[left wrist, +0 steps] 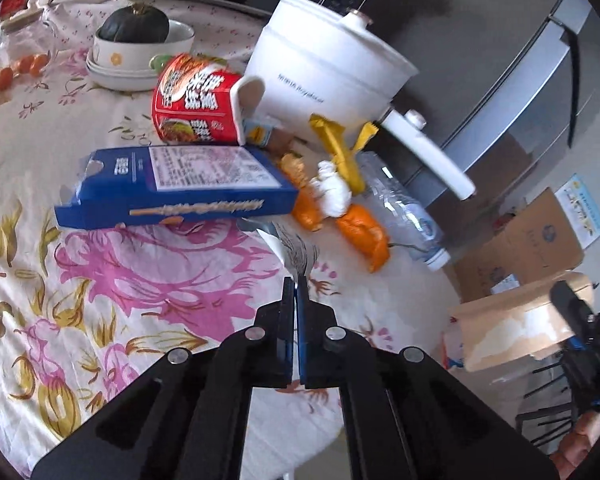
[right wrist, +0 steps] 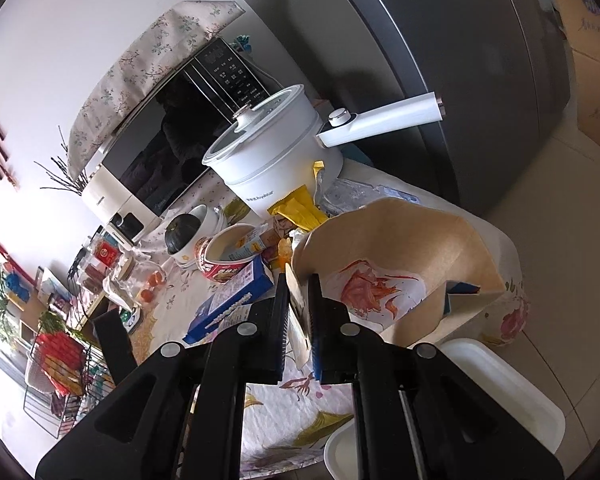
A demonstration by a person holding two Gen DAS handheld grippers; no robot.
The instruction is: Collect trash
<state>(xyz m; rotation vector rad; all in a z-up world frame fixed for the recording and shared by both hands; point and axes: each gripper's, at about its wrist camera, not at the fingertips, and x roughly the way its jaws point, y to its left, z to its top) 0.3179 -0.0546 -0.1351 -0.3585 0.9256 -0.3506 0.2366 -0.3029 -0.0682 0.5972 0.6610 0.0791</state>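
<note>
Near the bench (left wrist: 100,300) edge, our left tongs (left wrist: 298,284) pinch a thin wrapper (left wrist: 294,252); right tongs (right wrist: 298,292) clamp the paper bag (right wrist: 400,248) rim, so we should carry the wrapper over the bag mouth before releasing.

1. Blue carton (left wrist: 172,188), flat on its side on the floral cloth, label up, flap end open.
2. Red instant-noodle cup (left wrist: 196,100), tipped on its side behind the carton.
3. Orange peels (left wrist: 360,232), crumpled white tissue (left wrist: 334,188), yellow wrapper (left wrist: 340,148), clear crushed bottle (left wrist: 404,208), clustered right of the carton.
4. Thin printed wrapper scrap (left wrist: 296,252), pinched, lifted.
5. Brown paper bag (right wrist: 396,256), mouth open, rim pinched.
</note>
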